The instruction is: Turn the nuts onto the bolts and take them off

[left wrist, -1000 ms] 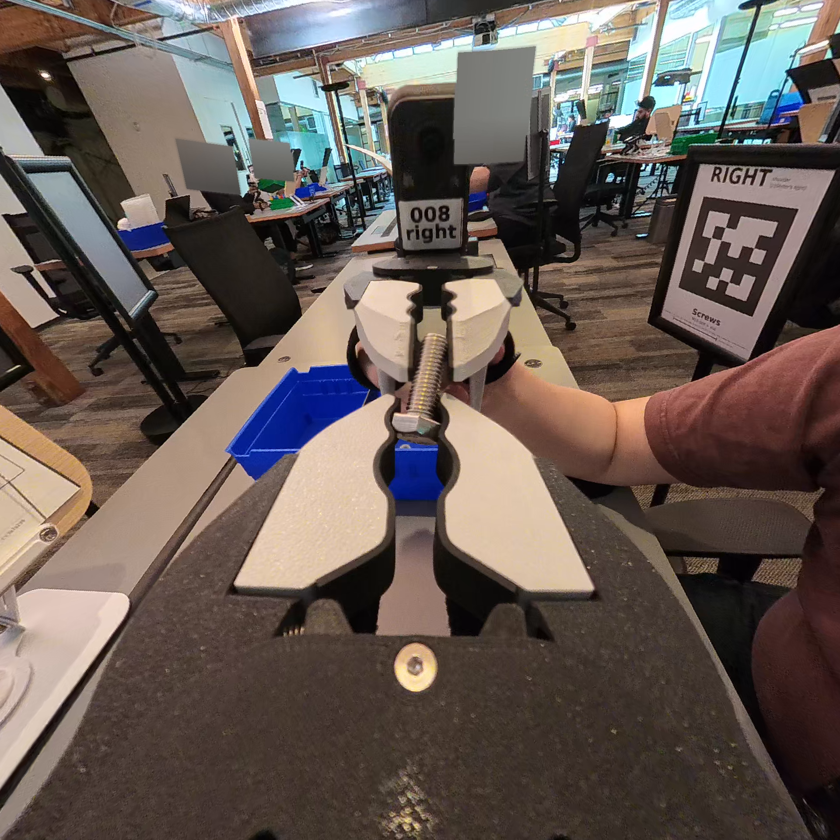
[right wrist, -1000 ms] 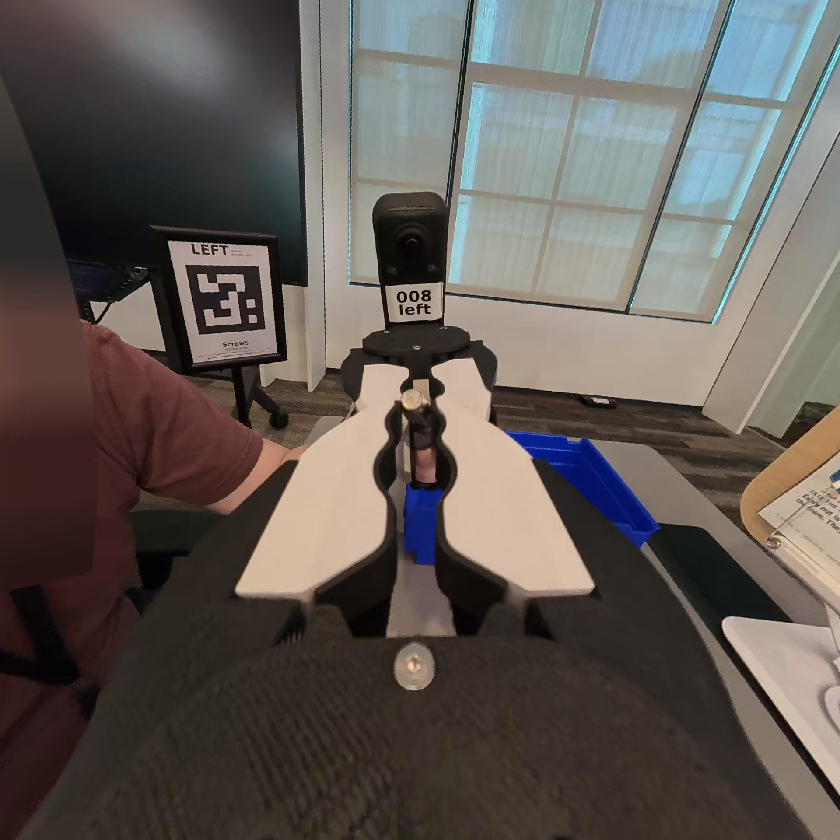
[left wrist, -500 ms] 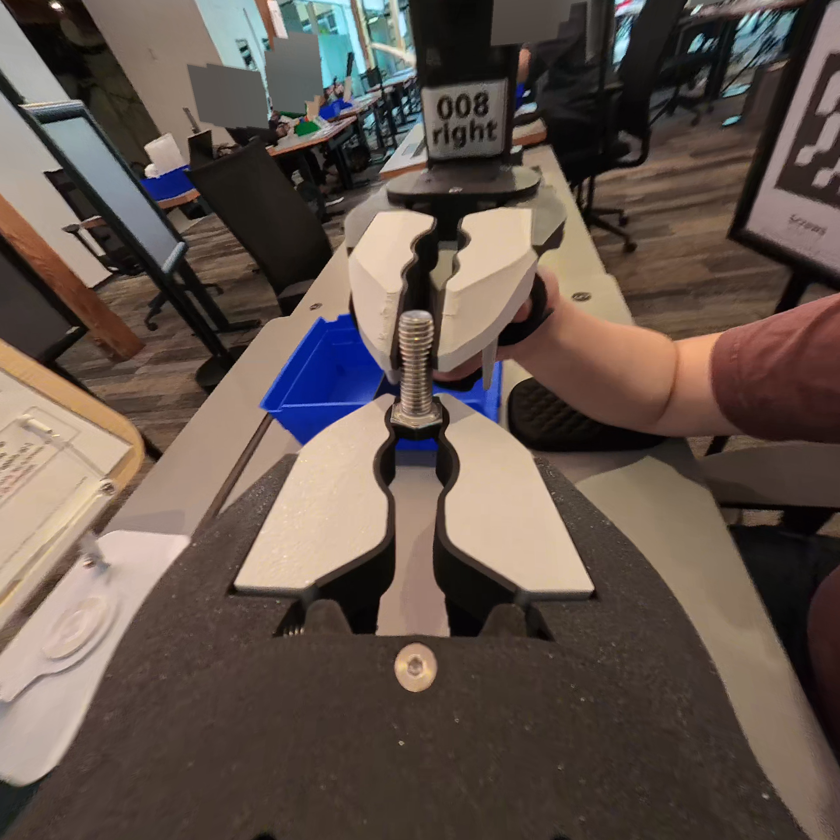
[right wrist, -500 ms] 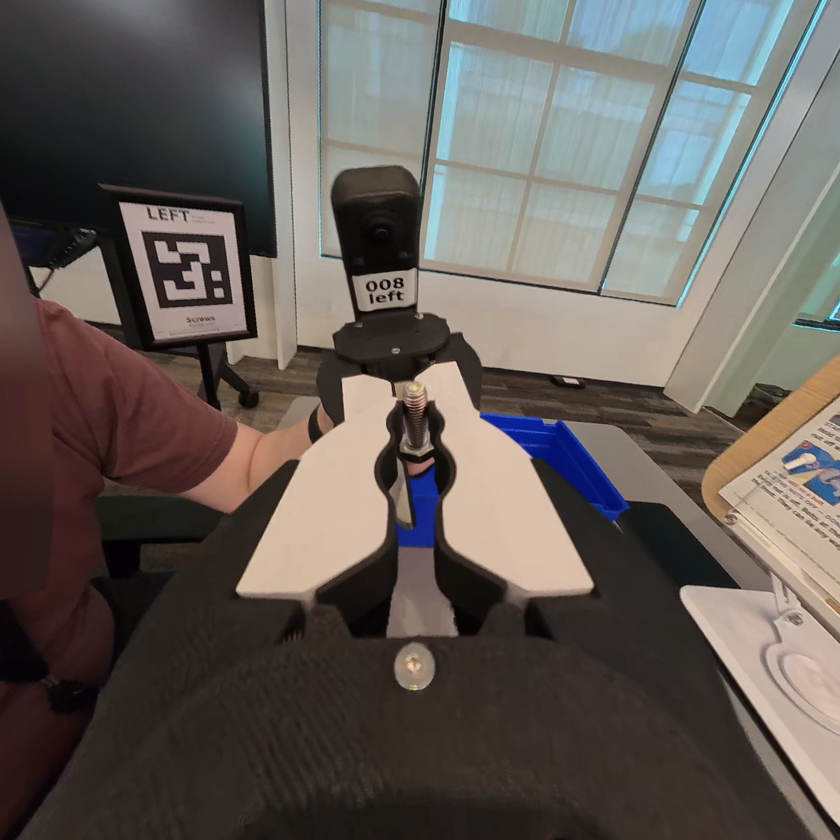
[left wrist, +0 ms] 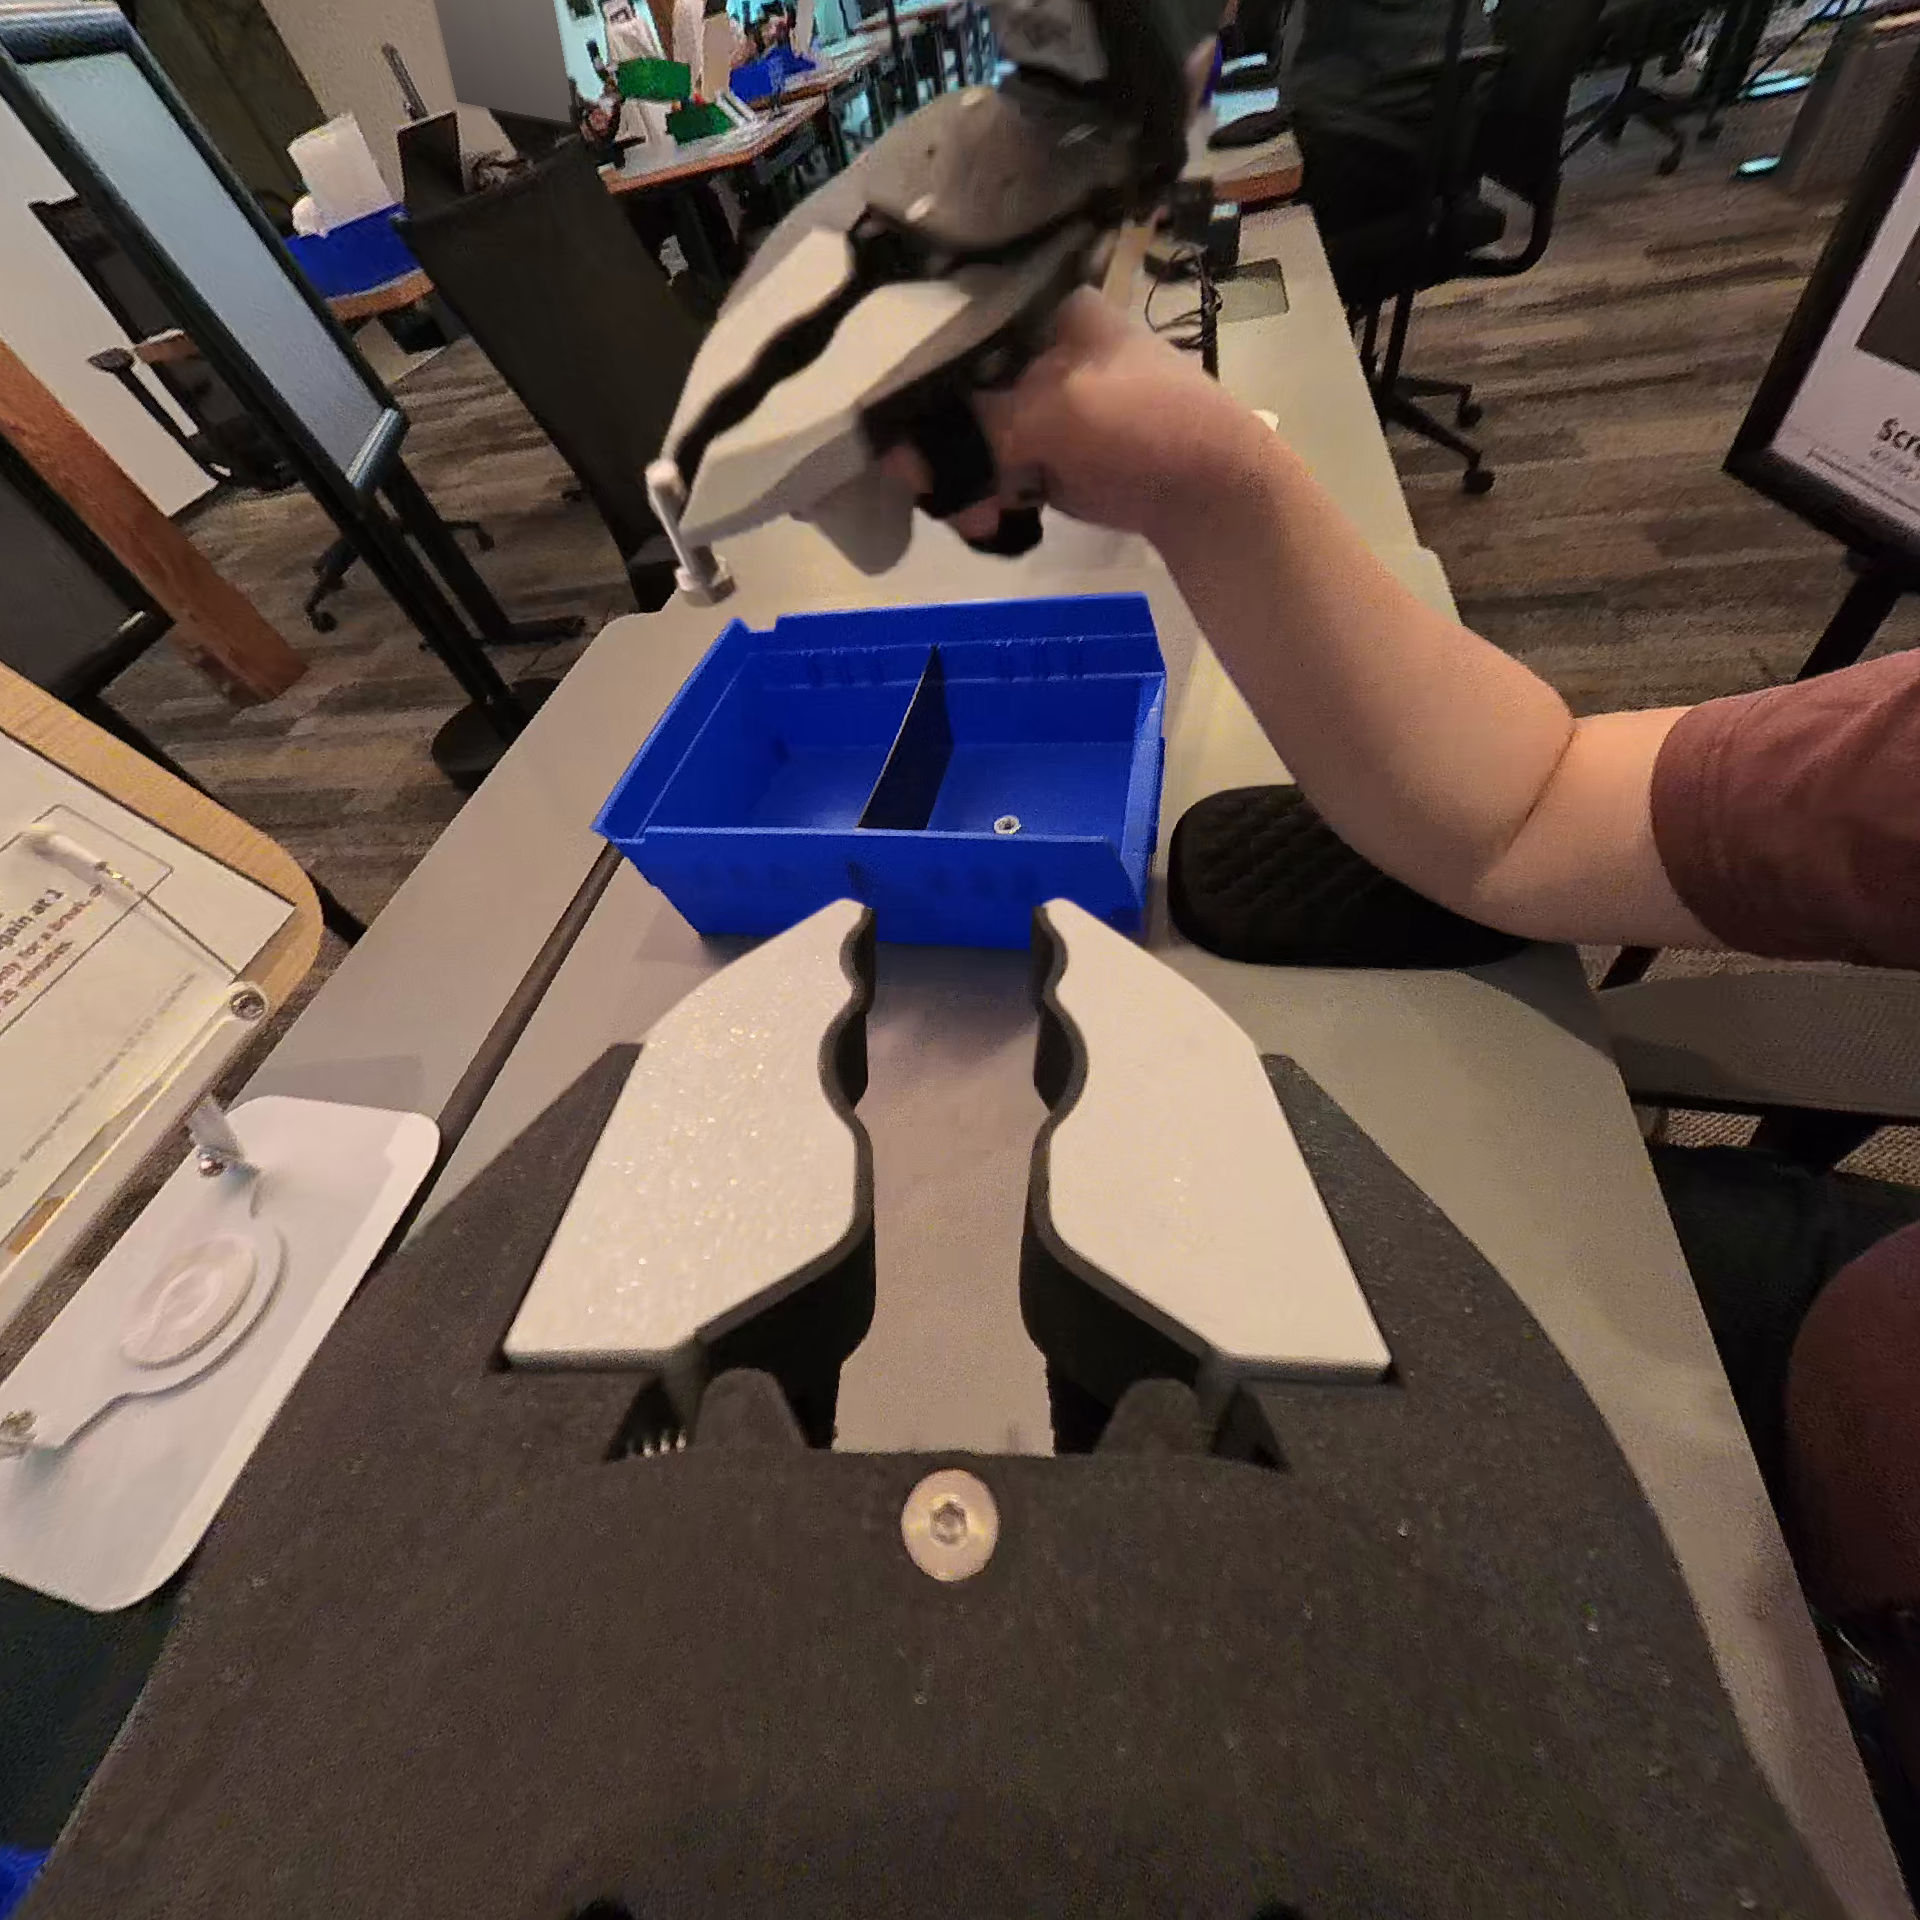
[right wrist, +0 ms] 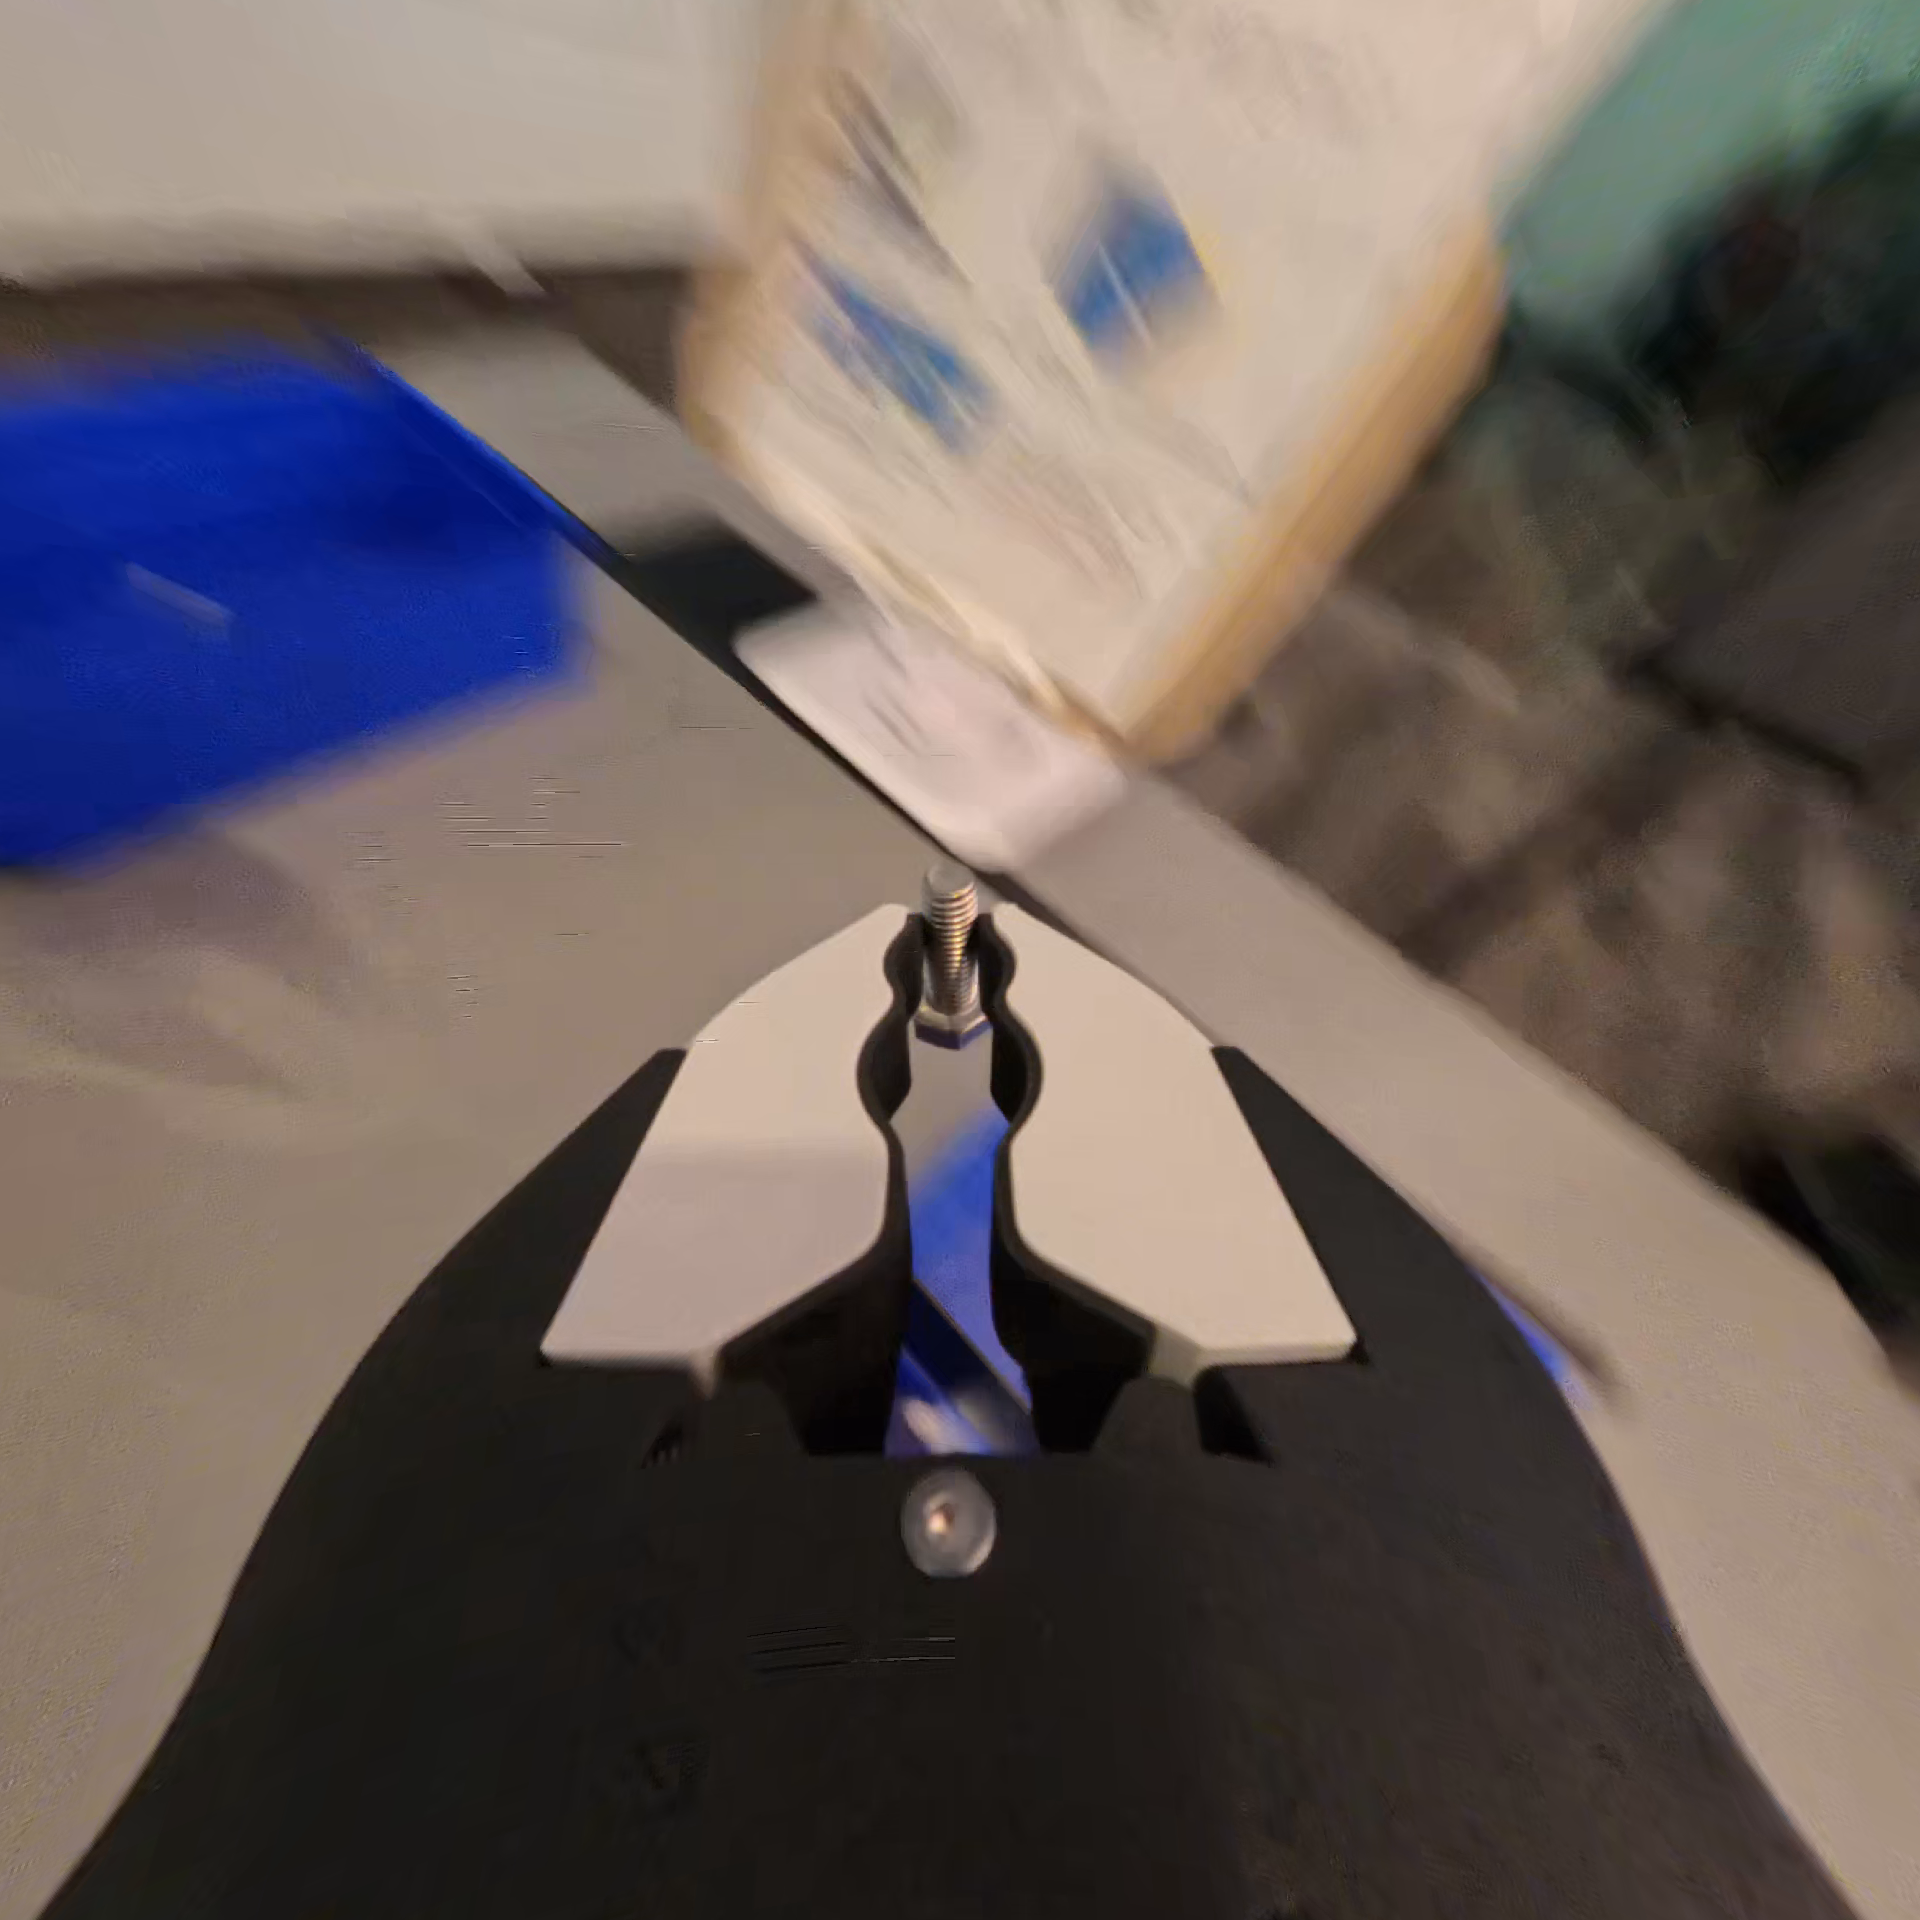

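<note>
My left gripper (left wrist: 951, 914) is open and empty, just in front of the blue two-compartment bin (left wrist: 883, 873) on the grey table (left wrist: 1351, 1039). A small silver nut (left wrist: 1005, 824) lies in the bin's right compartment. My right gripper (right wrist: 948, 920) is shut on a silver bolt (right wrist: 948, 956), whose threaded end pokes past the fingertips and whose hex end sits between the pads. In the left wrist view the right gripper (left wrist: 681, 488) is tilted down above the bin's far left corner, and the bolt (left wrist: 688, 540) hangs from its tips. The right wrist view is motion-blurred.
A person's forearm (left wrist: 1403, 727) reaches over a black pad (left wrist: 1299, 883) right of the bin. A white stand base (left wrist: 156, 1299) and an instruction board (right wrist: 1091, 364) stand at the table's left. A framed sign (left wrist: 1849, 312) stands on the right. The bin (right wrist: 260, 603) shows blurred. Tip to tip, the grippers are about 20 cm apart.
My left gripper let go of the bolt's hex end, opened and drew back toward the bin's front. My right gripper swung away up and left with the bolt, tilting down.
</note>
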Tool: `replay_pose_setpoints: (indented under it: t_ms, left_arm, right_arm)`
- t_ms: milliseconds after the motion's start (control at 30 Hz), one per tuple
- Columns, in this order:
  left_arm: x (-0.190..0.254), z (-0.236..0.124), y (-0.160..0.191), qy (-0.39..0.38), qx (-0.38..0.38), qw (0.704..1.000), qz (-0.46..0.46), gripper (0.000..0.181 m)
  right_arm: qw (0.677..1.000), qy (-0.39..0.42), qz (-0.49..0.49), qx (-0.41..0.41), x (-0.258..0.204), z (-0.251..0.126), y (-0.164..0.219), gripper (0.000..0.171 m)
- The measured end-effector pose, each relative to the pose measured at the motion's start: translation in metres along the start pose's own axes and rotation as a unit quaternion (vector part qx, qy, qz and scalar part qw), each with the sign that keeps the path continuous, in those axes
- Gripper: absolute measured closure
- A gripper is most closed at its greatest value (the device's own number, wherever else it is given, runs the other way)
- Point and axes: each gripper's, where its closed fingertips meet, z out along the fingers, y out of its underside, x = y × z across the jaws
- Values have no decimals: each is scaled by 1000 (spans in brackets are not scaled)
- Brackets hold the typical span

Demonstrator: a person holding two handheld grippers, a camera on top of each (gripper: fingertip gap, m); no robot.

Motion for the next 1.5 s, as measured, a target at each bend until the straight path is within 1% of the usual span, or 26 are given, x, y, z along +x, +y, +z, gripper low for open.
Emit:
replay_pose_setpoints:
  t_ms: [33, 67, 100, 133, 200, 300, 367, 467, 533, 600, 667, 767, 867, 900, 933, 1000, 1067, 1133, 1200, 1233, 1300, 1367, 1433, 1467, 1500]
  left_arm:
    - [0, -1, 2, 0, -8, 1000, 0, 154]
    - [-1, -2, 4, -3, -18, 1000, 2, 155]
    - [-2, -2, 7, -7, -27, 1000, 7, 155]
    - [-2, -2, 9, -10, -34, 999, 11, 156]
    - [-2, -2, 11, -11, -42, 999, 13, 157]
    - [-4, -3, 12, -11, -49, 999, 9, 157]
    - [-6, -5, 15, -13, -58, 998, 5, 158]
    - [-13, -7, 17, -20, -63, 998, -6, 158]
    - [-18, -9, 18, -26, -62, 998, -20, 159]
    - [-25, -14, 19, -39, -62, 997, -29, 159]
    - [-36, -23, 22, -63, -67, 995, -31, 159]
    - [-53, -43, 27, -105, -68, 991, -41, 159]
    - [-75, -68, 32, -165, -75, 982, -47, 159]
    - [-81, -76, 32, -182, -73, 979, -48, 159]
    - [-85, -84, 31, -195, -70, 977, -50, 159]
    - [-89, -95, 35, -209, -76, 973, -56, 159]
    - [-93, -110, 54, -222, -126, 965, -57, 159]
    - [-105, -136, 81, -266, -192, 943, -60, 161]
    - [-121, -167, 113, -320, -257, 908, -84, 162]
    - [-126, -180, 130, -335, -288, 891, -104, 163]
    - [-130, -196, 165, -332, -337, 868, -150, 164]
    - [-129, -202, 200, -310, -374, 849, -209, 164]
    - [-122, -205, 234, -289, -408, 811, -304, 165]
    - [-121, -205, 247, -287, -418, 791, -343, 166]
    - [-122, -205, 259, -288, -422, 777, -368, 166]
  right_arm:
    - [994, 64, 16, -87, 40, 2, 42, 161]
    - [980, 105, 42, -162, 70, 4, 82, 161]
    - [964, 115, 76, -228, 89, 6, 119, 161]
    - [947, 103, 110, -283, 97, 10, 152, 160]
    - [914, 87, 153, -365, 104, 17, 200, 160]
    - [880, 91, 173, -433, 114, 24, 240, 159]
    - [866, 91, 187, -454, 115, 27, 251, 159]
    - [856, 109, 193, -468, 122, 30, 261, 158]
    - [859, 109, 186, -464, 123, 30, 260, 153]
    - [872, 120, 183, -439, 129, 27, 248, 153]
    - [896, 143, 181, -380, 138, 24, 223, 151]
    - [932, 166, 177, -269, 144, 17, 173, 151]
    - [951, 188, 158, -187, 146, 7, 132, 153]
    - [954, 189, 153, -176, 144, 5, 125, 156]
    - [954, 183, 153, -184, 142, 4, 126, 157]
    - [949, 167, 152, -221, 137, 4, 139, 156]
    - [949, 184, 142, -213, 143, 6, 140, 157]
    - [955, 192, 133, -184, 144, 7, 127, 157]
    - [967, 172, 120, -143, 133, 13, 105, 157]
    - [972, 159, 114, -130, 125, 16, 95, 157]
    - [978, 142, 96, -121, 110, 22, 81, 157]
    - [981, 127, 77, -128, 95, 28, 74, 156]
    - [982, 115, 59, -137, 82, 34, 70, 155]
    - [982, 111, 50, -143, 77, 37, 69, 154]
    - [982, 108, 40, -149, 73, 40, 69, 153]
